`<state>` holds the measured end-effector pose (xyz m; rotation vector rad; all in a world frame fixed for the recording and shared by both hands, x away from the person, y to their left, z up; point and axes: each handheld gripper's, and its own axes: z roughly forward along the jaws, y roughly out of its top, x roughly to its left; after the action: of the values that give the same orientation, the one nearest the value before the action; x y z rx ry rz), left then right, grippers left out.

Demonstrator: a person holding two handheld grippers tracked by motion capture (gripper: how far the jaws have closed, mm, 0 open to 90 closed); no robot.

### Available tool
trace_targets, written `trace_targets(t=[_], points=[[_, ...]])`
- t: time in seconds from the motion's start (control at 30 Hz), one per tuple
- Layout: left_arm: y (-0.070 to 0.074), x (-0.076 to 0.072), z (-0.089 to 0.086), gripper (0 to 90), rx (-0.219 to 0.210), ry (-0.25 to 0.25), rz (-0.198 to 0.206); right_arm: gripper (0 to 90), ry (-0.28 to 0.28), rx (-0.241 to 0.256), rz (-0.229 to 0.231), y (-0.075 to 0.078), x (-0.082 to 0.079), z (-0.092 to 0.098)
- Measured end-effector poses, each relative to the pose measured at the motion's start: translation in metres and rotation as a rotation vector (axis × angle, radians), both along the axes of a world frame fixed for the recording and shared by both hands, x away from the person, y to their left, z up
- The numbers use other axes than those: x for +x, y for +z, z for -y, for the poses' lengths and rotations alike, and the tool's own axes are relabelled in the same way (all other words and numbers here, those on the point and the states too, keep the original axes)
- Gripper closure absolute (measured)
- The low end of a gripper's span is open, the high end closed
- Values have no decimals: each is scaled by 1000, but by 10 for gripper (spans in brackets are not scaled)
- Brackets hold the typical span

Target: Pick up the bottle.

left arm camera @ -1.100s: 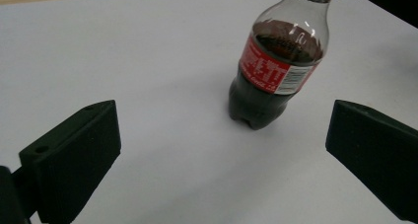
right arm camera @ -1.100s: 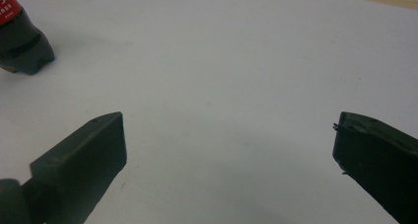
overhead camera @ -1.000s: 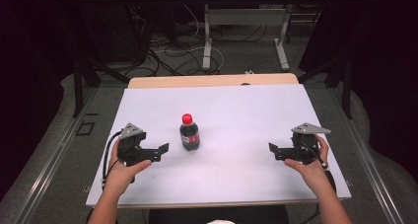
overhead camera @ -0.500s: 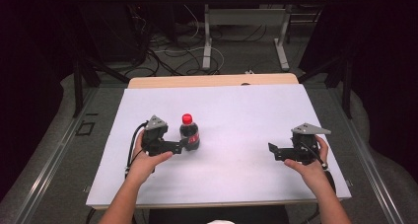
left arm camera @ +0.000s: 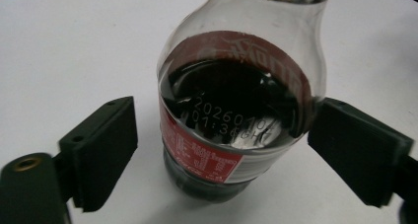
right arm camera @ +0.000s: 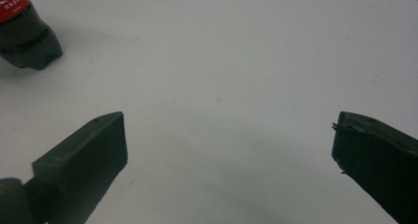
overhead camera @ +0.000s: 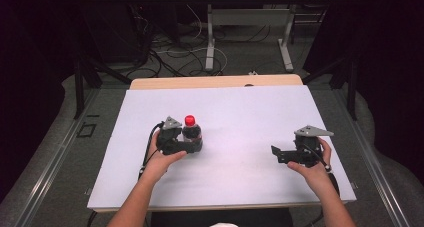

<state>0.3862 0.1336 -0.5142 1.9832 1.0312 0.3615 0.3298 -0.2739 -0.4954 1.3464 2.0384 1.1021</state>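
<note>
- The left tool (overhead camera: 194, 146) stands wide, one jaw on either side of the bottle (overhead camera: 191, 132); in the left gripper view the right jaw sits at the bottle's (left arm camera: 236, 110) side and the left jaw is apart from it.
- The bottle stands upright on the white worktop (overhead camera: 240, 112), left of centre, red cap up.
- The right tool (overhead camera: 277, 154) is wide and holds nothing, low over the worktop's right side, well apart from the bottle (right arm camera: 24, 34).

White table top (overhead camera: 240, 112) — behind it, cables (overhead camera: 175, 49) and a desk frame (overhead camera: 247, 24) on grey floor.
</note>
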Motion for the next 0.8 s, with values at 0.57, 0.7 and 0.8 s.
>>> trace_targets(t=[0.57,0.7,0.8], points=[[-8,0,5,269,18,-12,38,0,3,0,-13,-6,2,0],[-7,-2,5,281,34,-9,60,0,3,-2,-14,-7,2,-1],[-6,-3,5,284,34,-6,64,0,10,-3,-17,-7,3,-1]])
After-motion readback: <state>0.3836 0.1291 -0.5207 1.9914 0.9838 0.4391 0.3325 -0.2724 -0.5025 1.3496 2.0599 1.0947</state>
